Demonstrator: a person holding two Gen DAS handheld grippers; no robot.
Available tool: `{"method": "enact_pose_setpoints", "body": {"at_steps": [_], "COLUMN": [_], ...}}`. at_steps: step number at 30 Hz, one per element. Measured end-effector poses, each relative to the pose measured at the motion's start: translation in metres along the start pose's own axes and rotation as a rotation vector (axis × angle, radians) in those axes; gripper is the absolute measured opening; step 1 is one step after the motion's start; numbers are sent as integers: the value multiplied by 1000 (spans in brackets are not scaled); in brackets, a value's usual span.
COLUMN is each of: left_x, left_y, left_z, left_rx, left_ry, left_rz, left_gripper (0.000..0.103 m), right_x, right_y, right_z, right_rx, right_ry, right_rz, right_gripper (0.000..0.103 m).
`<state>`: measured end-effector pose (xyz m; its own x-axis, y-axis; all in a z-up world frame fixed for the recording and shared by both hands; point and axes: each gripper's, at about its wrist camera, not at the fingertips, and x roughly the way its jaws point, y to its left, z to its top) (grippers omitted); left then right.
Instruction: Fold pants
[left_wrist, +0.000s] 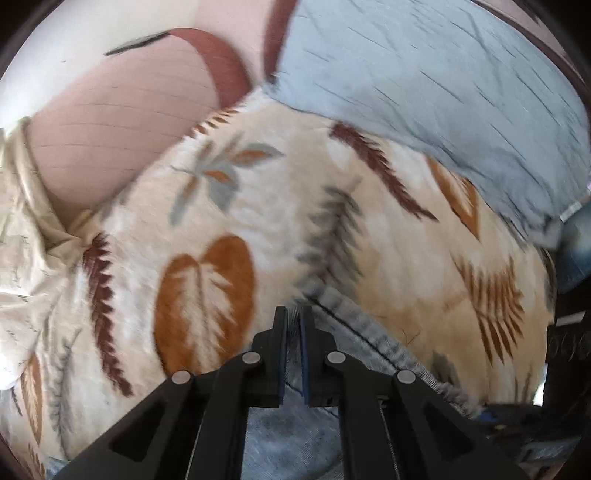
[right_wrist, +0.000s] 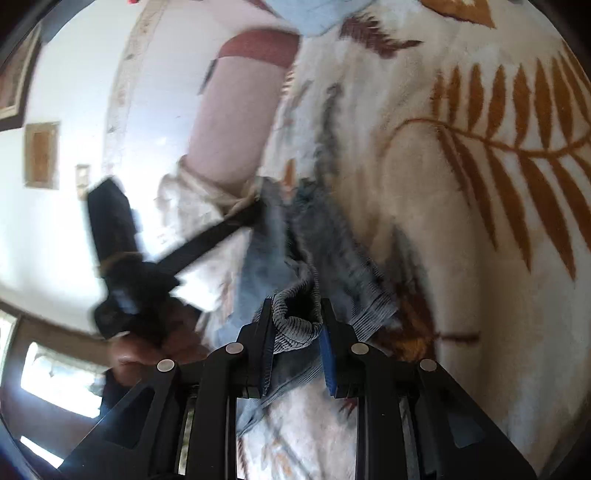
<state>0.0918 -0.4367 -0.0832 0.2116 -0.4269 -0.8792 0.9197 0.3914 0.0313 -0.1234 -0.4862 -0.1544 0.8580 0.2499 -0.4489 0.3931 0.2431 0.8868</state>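
Light blue denim pants (left_wrist: 295, 435) lie on a cream blanket with a leaf print (left_wrist: 258, 221). My left gripper (left_wrist: 293, 317) is shut on a thin edge of the pants, whose hem (left_wrist: 376, 339) runs off to the right. In the right wrist view the pants (right_wrist: 317, 236) hang bunched over the blanket (right_wrist: 461, 221). My right gripper (right_wrist: 295, 314) is shut on a thick fold of their ribbed hem (right_wrist: 295, 325). The left gripper (right_wrist: 207, 240) shows there too, holding the far end of the same cloth.
A grey-blue pillow (left_wrist: 443, 92) lies at the blanket's far right. A pink bolster with a brown end (left_wrist: 129, 122) lies at the far left, against a white wall (right_wrist: 74, 92). A crumpled beige sheet (left_wrist: 26, 221) hangs at the left edge.
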Motion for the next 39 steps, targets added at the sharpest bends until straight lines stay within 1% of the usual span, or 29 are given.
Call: {"method": "enact_pose_setpoints", "body": {"at_steps": [2,4,6,7,8,10,12,13,15,17,19,20,22,25,27,28,29,30,31,32,33,34,35,36,37,38,39], "left_x": [9,22,25,22,16,-2,-21,-29,-39,-43,-40,-37,-30,-19,-16,-17,-20,-22,-24,-27,-31,-35,-41,-47,-53,-63,-72], "left_y": [2,5,11,13,15,20,22,22,24,29,35,37,42,46,44,41,39,37,35,36,39,42,45,48,51,54,57], "left_z": [3,0,-6,-10,-15,-23,-33,-38,-48,-66,-88,-100,-120,-146,-159,-162,-165,-167,-169,-171,-174,-176,-179,-182,-185,-190,-196], "left_rx": [-7,-26,-59,-74,-86,-106,-94,-83,-78,-96,-134,-155,-202,-280,-300,-302,-299,-296,-297,-310,-326,-344,-367,-385,-406,-426,-443], "left_ry": [19,53,64,55,48,22,-1,-1,5,34,75,88,112,150,150,137,125,117,113,107,100,88,71,57,38,13,-14], "left_rz": [20,57,60,58,56,33,37,38,36,35,30,37,32,-9,-21,-20,-18,-20,-25,-32,-43,-55,-63,-66,-70,-71,-68], "left_gripper": [7,8,8,8,8,8,8,8,8,8,8,8,8,8,8,8,8,8,8,8,8,8,8,8,8,8,8], "right_x": [11,17,20,20,20,20,16,13,6,-1,-11,-12,-11,3,14,19,23,22,18,13,7,4,-2,-8,-14,-16,-15], "right_y": [-6,-7,-3,-1,-1,1,4,2,7,16,26,29,35,43,41,36,30,27,28,29,28,25,19,12,6,2,2], "right_z": [3,4,4,4,5,5,5,5,5,3,-1,-3,-7,-14,-19,-19,-19,-18,-17,-17,-18,-18,-16,-14,-11,-9,-8], "right_rx": [11,4,-43,-50,-47,-47,-47,-49,-77,-128,-216,-238,-277,-334,-364,-361,-342,-331,-334,-350,-359,-345,-296,-231,-158,-114,-93], "right_ry": [3,4,5,7,11,9,12,9,-2,-27,-85,-99,-107,-89,-50,-29,-11,-4,-4,-18,-38,-32,-6,20,41,56,64], "right_rz": [-75,-104,-135,-138,-123,-116,-104,-100,-101,-114,-168,-176,-174,-200,-276,-338,-375,-369,-367,-398,-440,-435,-384,-292,-179,-108,-90], "right_gripper": [22,22,24,30,33,35,39,43,43,43,43,43,43,43,43,37,35,34,36,43,45,45,45,45,51,64,69]}}
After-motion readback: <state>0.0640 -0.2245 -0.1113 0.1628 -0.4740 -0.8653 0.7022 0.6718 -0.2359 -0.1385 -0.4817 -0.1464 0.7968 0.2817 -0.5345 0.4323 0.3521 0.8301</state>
